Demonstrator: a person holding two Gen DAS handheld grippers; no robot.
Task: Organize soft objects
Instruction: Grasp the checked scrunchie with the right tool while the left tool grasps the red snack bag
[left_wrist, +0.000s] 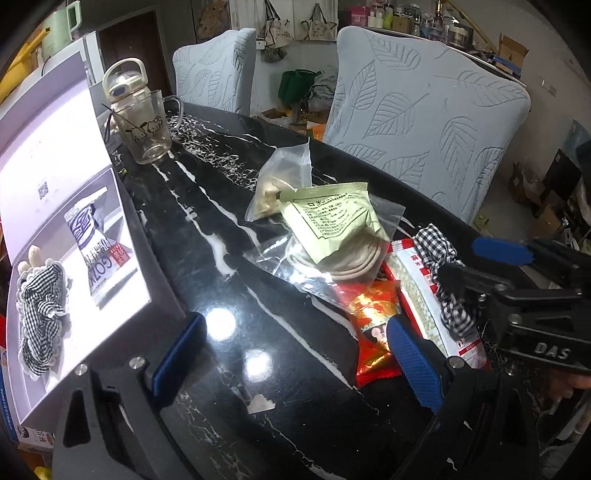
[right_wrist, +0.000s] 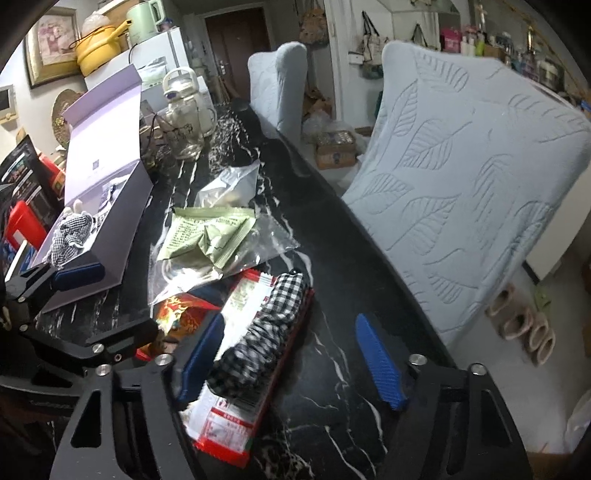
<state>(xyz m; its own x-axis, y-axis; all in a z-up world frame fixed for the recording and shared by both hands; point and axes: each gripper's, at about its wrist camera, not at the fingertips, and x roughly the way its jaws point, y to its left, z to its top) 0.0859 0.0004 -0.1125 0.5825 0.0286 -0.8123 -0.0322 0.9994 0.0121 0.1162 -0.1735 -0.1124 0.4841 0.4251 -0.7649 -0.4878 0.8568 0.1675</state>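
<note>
Black marble with white veins forms the table (left_wrist: 229, 258), crowded with soft goods and packets. At the left edge an open lavender box (left_wrist: 74, 206) holds one black-and-white gingham scrunchie (left_wrist: 42, 314) and a blue-and-white snack packet (left_wrist: 99, 251); only the left wrist view shows its inside plainly, since the right wrist view sees it from the side. A second gingham scrunchie (right_wrist: 269, 332) lies on a red-and-white packet (right_wrist: 236, 369) near the table's right side. The right wrist view shows the right gripper (right_wrist: 291, 362) with jaws wide apart, straddling this scrunchie, touching neither side clearly. In the left wrist view that gripper's black body covers part of the scrunchie. The left gripper (left_wrist: 295, 365) hovers over bare marble, jaws apart, holding nothing. Between the box and the scrunchie sit a pale green printed pouch (left_wrist: 328, 221) on a clear bag (left_wrist: 314, 262) of coiled cream cord, another clear bag (left_wrist: 284, 181) behind, and a red foil wrapper (left_wrist: 373, 325). A cartoon-printed glass mug (left_wrist: 147, 129) stands at the far end, with two leaf-embossed grey chairs (left_wrist: 424, 122) beyond.
</note>
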